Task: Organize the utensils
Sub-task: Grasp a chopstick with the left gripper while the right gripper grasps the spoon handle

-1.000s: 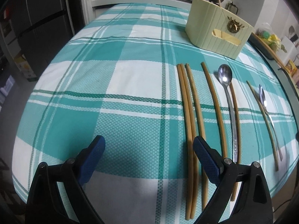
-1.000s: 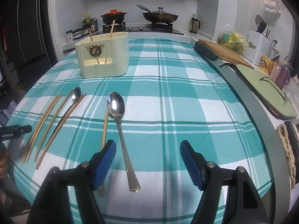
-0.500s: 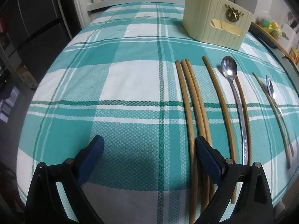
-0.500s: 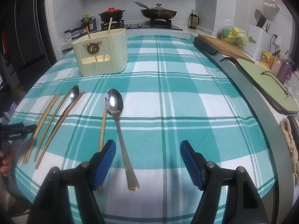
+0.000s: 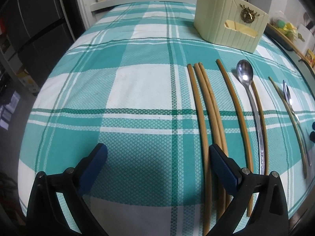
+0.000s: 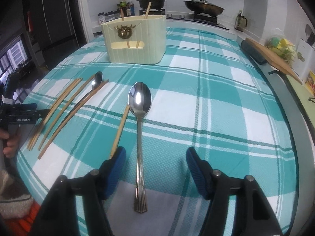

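Note:
Several wooden chopsticks [image 5: 208,106] lie side by side on the checked tablecloth [image 5: 126,90], with a small steel spoon [image 5: 246,78] among them. My left gripper [image 5: 157,153] is open and empty, its right finger over the near ends of the chopsticks. A large steel spoon [image 6: 140,106] lies between the open fingers of my right gripper [image 6: 155,155], with one chopstick [image 6: 121,125] beside it under the left finger. The cream utensil holder [image 6: 135,41] stands at the back with two chopsticks in it; it also shows in the left wrist view [image 5: 228,23].
The left gripper [image 6: 21,114] shows at the left edge of the right wrist view. A stove with a red-lidded pot [image 6: 151,0] and a pan [image 6: 203,5] is behind the table. A cutting board [image 6: 273,57] lies on the counter to the right.
Both grippers have moved forward and lower toward the table. The large spoon now sits further in between the right fingers. Both stay open.

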A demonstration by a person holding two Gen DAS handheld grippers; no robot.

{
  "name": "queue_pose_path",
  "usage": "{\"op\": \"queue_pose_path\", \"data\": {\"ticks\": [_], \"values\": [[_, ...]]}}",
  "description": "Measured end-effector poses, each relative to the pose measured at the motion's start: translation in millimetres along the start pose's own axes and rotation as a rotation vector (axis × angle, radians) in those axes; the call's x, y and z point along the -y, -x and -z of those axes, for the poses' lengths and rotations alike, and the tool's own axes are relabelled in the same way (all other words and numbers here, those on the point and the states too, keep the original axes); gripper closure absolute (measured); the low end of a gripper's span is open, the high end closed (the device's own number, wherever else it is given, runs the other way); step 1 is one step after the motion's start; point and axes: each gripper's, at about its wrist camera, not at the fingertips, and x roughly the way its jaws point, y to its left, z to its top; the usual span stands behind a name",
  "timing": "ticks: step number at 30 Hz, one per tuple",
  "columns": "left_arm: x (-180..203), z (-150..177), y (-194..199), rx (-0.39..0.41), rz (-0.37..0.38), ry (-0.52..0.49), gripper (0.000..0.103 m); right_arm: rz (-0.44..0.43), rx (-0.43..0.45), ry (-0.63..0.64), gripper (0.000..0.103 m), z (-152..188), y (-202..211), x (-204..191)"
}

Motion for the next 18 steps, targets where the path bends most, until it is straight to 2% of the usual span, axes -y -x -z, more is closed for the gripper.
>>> {"op": "queue_pose_path", "data": {"ticks": [2, 4, 5, 7, 10, 14, 17, 18], "values": [[0.2, 0.0, 0.1, 0.000, -0.003, 0.003, 0.000, -0.027, -0.025, 0.015, 0.053, -3.1, -10.9, -2.6], [0.3, 0.3, 0.0, 0.002, -0.006, 0.006, 0.000, -0.058, -0.036, 0.026, 0.064, -6.8, -20.4, -5.7], [0.3, 0.6, 0.1, 0.003, -0.007, 0.008, 0.000, -0.058, -0.042, 0.037, 0.067, -8.2, -24.7, -7.6], [0.4, 1.0, 0.0, 0.005, -0.010, 0.011, 0.000, -0.055, -0.055, 0.056, 0.083, -10.2, -33.9, -11.7], [-0.9, 1.3, 0.3, 0.004, -0.019, 0.023, 0.000, -0.027, -0.046, 0.066, 0.089, -10.5, -37.9, -14.6], [-4.5, 0.8, 0.0, -0.002, -0.031, 0.045, 0.000, 0.121, -0.075, -0.021, 0.089, -10.3, -35.0, -3.2], [-4.8, -0.3, -0.6, -0.011, -0.029, 0.037, 0.000, 0.137, -0.082, -0.044, 0.089, -5.0, -30.8, 2.4], [-5.0, -1.3, -1.1, -0.016, -0.025, 0.031, 0.000, 0.137, -0.084, -0.039, 0.084, -3.3, -29.4, 2.9]]}}
